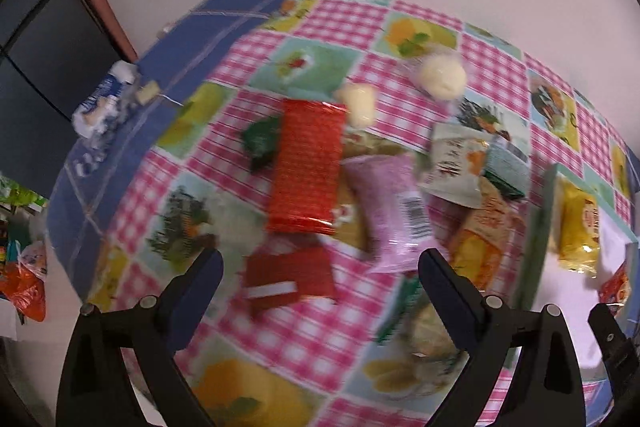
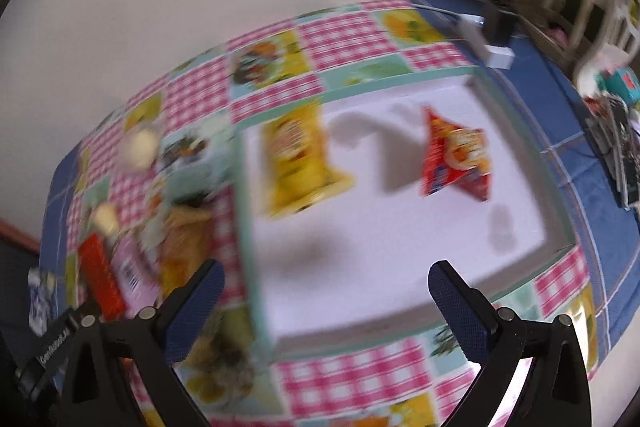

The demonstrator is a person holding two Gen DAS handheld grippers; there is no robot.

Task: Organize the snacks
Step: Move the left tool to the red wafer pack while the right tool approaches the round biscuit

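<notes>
We are in the middle of sorting the snacks: two bags already lie in the white tray (image 2: 400, 247), a yellow chip bag (image 2: 296, 163) near its left wall and a red chip bag (image 2: 456, 159) toward the far right, well apart from each other. The other snacks wait in a loose pile on the worktop (image 1: 320, 23) beside the tray. In the left wrist view we see there a long red packet (image 1: 306, 167), a pink packet (image 1: 390, 211) partly over its right side, a small dark red packet (image 1: 288, 279), a green candy (image 1: 260, 143), two pale round sweets (image 1: 440, 75) and some orange and white bags near the tray wall. Our left claw (image 1: 320, 263) hovers above this pile with its jaws wide and nothing between them; the dark red packet lies closest to it. Our right claw (image 2: 326, 277) hangs over the near part of the tray, also wide and empty. We judge that the next move is a pick from the pile. It calls for lowering the left claw over one packet only, closing on its edges, and not catching the neighbour that overlaps it. The pictures are blurred, so we cannot read any labels.
</notes>
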